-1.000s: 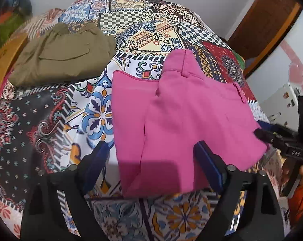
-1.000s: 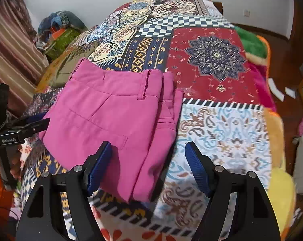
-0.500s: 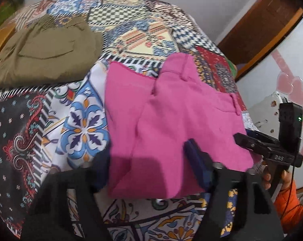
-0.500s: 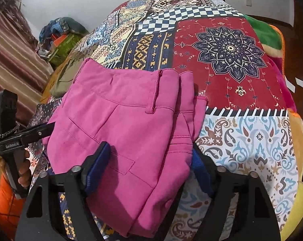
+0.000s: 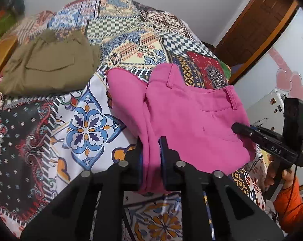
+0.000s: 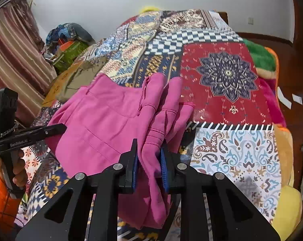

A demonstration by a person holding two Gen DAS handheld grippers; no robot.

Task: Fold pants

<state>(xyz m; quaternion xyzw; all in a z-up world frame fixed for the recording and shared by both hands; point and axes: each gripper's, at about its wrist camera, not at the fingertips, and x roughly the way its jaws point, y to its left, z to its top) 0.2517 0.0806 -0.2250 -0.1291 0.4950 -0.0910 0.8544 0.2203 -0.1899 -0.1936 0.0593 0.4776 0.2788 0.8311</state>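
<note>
Left gripper (image 5: pixel 150 158) clenched on pink pants (image 5: pixel 191 120); right gripper (image 6: pixel 148 160) closing, bunched cloth between jaws. Uneven fold likely from bunching.

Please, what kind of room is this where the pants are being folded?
Probably a bedroom at home. The pink pants lie on a bed covered by a patchwork blanket, a striped curtain hangs at the side, and a wooden door stands behind.

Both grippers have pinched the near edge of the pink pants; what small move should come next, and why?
Probably lift both together and carry the near edge toward the waistband. The left gripper and the right gripper are closing on bunched fabric of the bright pink pants, which lie half-folded on the patchwork bedspread.
</note>
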